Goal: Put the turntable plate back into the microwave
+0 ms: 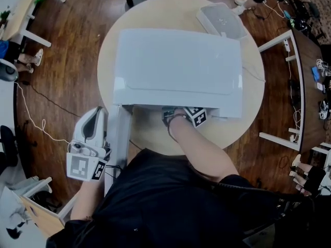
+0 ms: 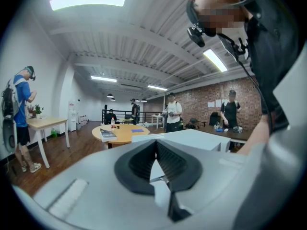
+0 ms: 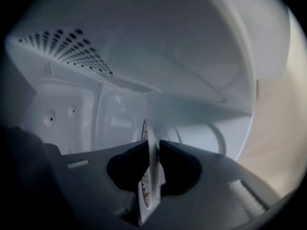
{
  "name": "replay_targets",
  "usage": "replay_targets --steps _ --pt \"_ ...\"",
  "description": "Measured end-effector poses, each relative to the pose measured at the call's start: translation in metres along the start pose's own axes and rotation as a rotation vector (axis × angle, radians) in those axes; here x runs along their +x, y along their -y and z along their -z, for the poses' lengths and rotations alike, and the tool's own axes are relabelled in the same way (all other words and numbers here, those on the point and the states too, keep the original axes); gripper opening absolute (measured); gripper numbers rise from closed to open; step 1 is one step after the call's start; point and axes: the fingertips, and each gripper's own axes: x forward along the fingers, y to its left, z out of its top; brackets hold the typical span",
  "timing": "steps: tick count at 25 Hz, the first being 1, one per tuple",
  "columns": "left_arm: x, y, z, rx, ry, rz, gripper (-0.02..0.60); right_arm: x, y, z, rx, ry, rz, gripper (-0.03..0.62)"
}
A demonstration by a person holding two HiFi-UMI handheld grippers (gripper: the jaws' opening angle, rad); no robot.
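A person leans over a white microwave (image 1: 176, 66) that stands on a round table (image 1: 150, 136), its door (image 1: 119, 143) swung out toward the left. The right gripper (image 3: 152, 145) reaches deep into the oven's white cavity, the forearm (image 1: 201, 143) stretched in under the front edge. Its jaws stand only slightly apart and close on the rim of the glass turntable plate (image 3: 149, 186), which shows edge-on between them with a red pattern on one face. The plate is inside the cavity, below the perforated ceiling panel (image 3: 62, 47); whether it rests on the oven floor cannot be told. The left gripper (image 2: 156, 143) hangs just outside the open door, its jaws drawn together at the tips with nothing between them. A flat white device (image 1: 222, 20) lies on the table behind the microwave. Across the room, several people stand near a round wooden table (image 2: 120, 133), and another person in blue (image 2: 21, 114) stands at the far left
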Motion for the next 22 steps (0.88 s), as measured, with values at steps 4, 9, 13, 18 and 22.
replay_targets --steps 4,9,13,18,22 --pt "0.004 0.004 -0.001 0.007 0.012 0.006 0.005 -0.002 0.003 -0.013 -0.017 0.021 0.005 0.064" --pt "-0.002 0.007 -0.006 0.021 0.020 0.010 0.005 -0.011 0.004 -0.016 -0.029 0.044 0.014 0.066" --pt "-0.002 0.012 -0.008 0.032 0.029 0.019 0.005 -0.015 0.007 -0.018 -0.025 0.046 0.009 0.066" --pt "-0.004 0.018 -0.011 0.043 0.037 0.029 0.005 -0.023 0.008 -0.021 -0.028 0.047 0.004 0.067" --pt "-0.010 0.018 -0.012 0.046 0.039 0.039 0.005 -0.031 0.011 -0.012 -0.029 0.041 -0.005 0.066"
